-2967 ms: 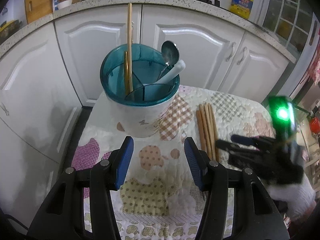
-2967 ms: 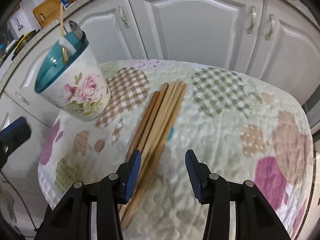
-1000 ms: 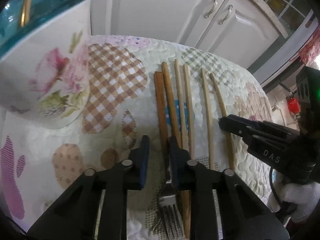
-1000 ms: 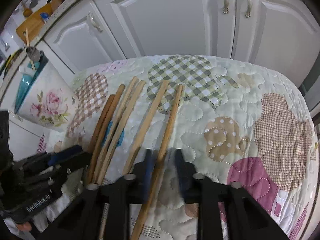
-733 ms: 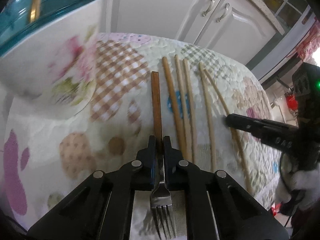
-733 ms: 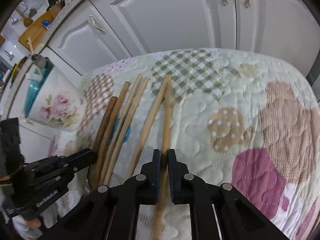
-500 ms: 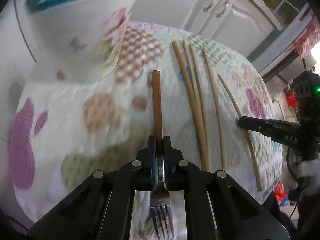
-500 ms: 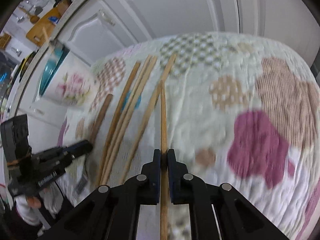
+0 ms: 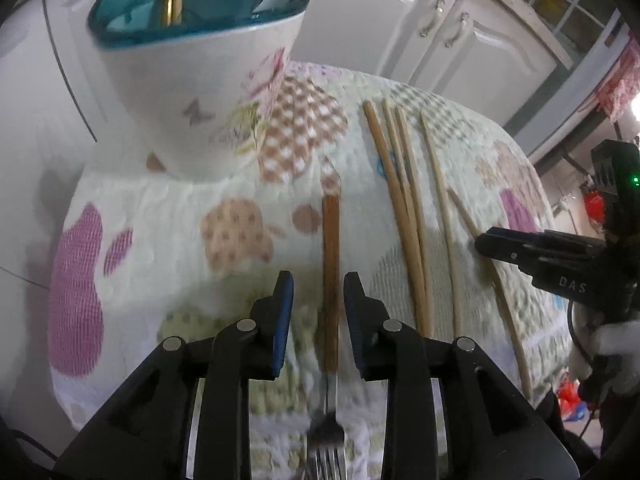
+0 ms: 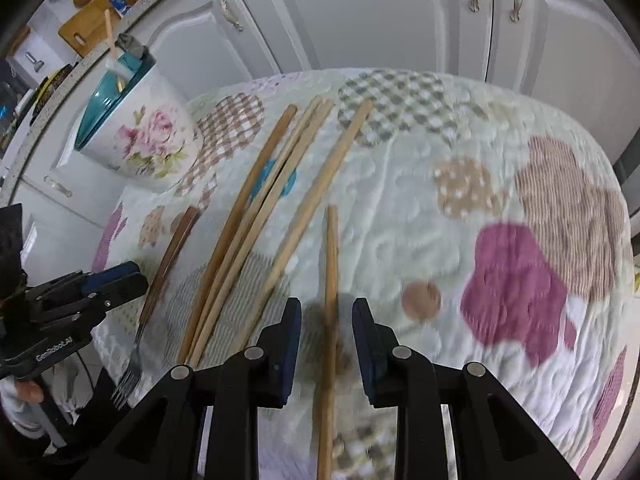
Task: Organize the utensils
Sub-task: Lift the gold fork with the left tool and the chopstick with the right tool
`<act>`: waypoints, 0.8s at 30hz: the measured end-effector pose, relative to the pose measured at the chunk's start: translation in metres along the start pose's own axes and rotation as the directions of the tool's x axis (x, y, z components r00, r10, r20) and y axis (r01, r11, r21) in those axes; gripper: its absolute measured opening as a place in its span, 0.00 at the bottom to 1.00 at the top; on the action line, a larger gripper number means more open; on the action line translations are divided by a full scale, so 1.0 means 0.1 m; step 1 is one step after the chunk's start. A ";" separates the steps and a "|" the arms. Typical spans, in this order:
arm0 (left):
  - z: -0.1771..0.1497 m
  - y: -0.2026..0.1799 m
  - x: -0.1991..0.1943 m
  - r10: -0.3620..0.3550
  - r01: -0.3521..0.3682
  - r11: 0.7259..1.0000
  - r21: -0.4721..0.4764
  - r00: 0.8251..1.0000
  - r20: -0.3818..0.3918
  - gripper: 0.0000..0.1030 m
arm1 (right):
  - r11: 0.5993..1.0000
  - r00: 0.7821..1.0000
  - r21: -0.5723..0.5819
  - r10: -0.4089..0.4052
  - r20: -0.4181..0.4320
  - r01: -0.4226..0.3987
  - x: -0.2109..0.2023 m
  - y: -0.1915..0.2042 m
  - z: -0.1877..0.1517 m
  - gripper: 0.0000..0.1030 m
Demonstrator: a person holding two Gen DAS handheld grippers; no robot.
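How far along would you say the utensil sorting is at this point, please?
Done: the floral holder already has chopsticks and a spoon. In hand: nothing gripped; the left gripper is opening around the fork, the right gripper around one chopstick. Left: four more chopsticks on the cloth.

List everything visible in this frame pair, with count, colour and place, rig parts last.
Utensil holder: one, white floral with teal insert, far left of the cloth.
Chopsticks: five loose, light wood, mid-cloth; one lies between the right jaws.
Fork: one, brown handle, between the left jaws.
Cloth: one, patchwork quilted, covering the table.
Cabinets: white, behind.
Left gripper: black, blue pads, opening.
Right gripper: same, opening.
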State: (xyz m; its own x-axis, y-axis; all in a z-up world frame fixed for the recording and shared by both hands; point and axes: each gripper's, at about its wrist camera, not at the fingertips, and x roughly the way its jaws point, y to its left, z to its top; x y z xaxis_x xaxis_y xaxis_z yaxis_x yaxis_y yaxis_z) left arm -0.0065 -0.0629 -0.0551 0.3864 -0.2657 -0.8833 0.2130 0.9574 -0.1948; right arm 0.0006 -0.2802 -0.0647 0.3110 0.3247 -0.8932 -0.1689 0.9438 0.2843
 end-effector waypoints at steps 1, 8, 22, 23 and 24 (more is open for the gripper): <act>0.04 -0.01 0.03 0.003 -0.003 1.000 0.001 1.000 0.002 0.24 | 1.000 1.000 -0.003 -0.009 0.003 0.009 0.02 0.00 0.05 0.24; 0.22 -0.12 0.22 0.048 -0.048 0.998 0.027 0.999 -0.007 0.24 | 0.996 0.999 -0.069 -0.051 0.000 0.051 0.18 0.07 0.21 0.24; 0.29 -0.18 0.36 0.084 -0.082 0.995 0.054 0.996 -0.021 0.24 | 0.997 1.000 -0.074 0.018 0.009 -0.017 0.25 -0.01 0.33 0.06; 0.29 -0.19 0.37 0.083 -0.082 0.995 0.057 0.996 -0.021 0.24 | 0.997 1.000 -0.073 0.020 0.010 -0.020 0.23 -0.02 0.33 0.06; 0.30 -0.19 0.37 0.082 -0.081 0.995 0.064 0.996 -0.020 0.24 | 0.997 1.000 -0.071 0.024 0.011 -0.023 0.22 -0.02 0.32 0.06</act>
State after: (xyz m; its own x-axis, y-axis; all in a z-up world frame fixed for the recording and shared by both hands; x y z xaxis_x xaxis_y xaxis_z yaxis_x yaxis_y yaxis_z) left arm 0.0303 -0.0944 -0.0715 0.3846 -0.1835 -0.9047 0.2378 0.9667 -0.0950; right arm 0.0381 -0.2729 -0.0737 0.3168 0.3475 -0.8826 -0.2423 0.9293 0.2789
